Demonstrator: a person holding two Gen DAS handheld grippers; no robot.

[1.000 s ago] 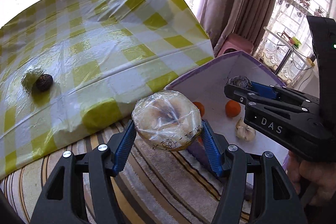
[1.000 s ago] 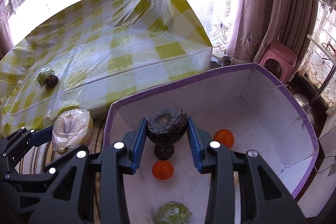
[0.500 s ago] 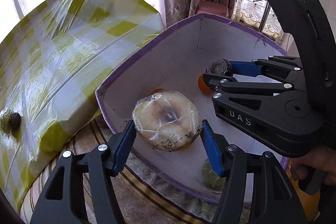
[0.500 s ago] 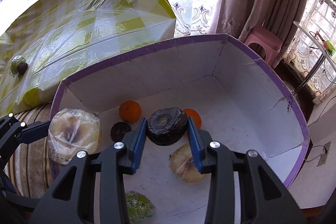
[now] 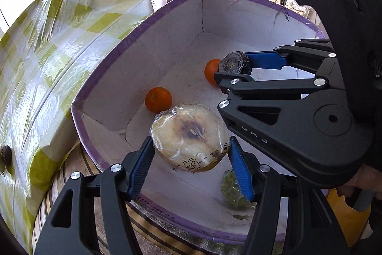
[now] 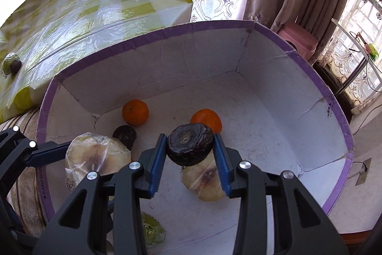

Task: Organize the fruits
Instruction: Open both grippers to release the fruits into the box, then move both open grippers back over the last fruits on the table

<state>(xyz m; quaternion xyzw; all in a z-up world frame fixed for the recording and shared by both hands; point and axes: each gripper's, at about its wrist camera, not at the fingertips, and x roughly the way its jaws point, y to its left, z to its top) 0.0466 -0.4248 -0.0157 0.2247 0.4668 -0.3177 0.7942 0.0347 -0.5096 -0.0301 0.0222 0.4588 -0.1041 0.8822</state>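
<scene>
- The left gripper (image 5: 189,154) is clamped on a pale fruit wrapped in clear plastic (image 5: 189,136), its blue pads pressed to the two sides; the fruit hangs above the near-left part of the box (image 5: 143,23), just inside its purple rim.
- The right gripper (image 6: 189,154) is clamped on a dark wrinkled fruit (image 6: 189,143), held in the air over the middle of the box floor.
- The box, white inside, holds two oranges: one (image 6: 135,112) near the back-left wall, the other (image 6: 206,120) just behind the dark fruit in the right gripper.
- A second small dark fruit (image 6: 124,134) lies on the box floor beside the left orange.
- Another plastic-wrapped pale fruit (image 6: 206,179) lies on the floor under the right gripper.
- A green fruit in plastic (image 5: 232,192) sits near the front wall.
- On the checked yellow tablecloth (image 6: 95,4) to the left, well apart from the box, lie a green piece (image 6: 9,62) and a dark piece (image 6: 16,66), touching.
</scene>
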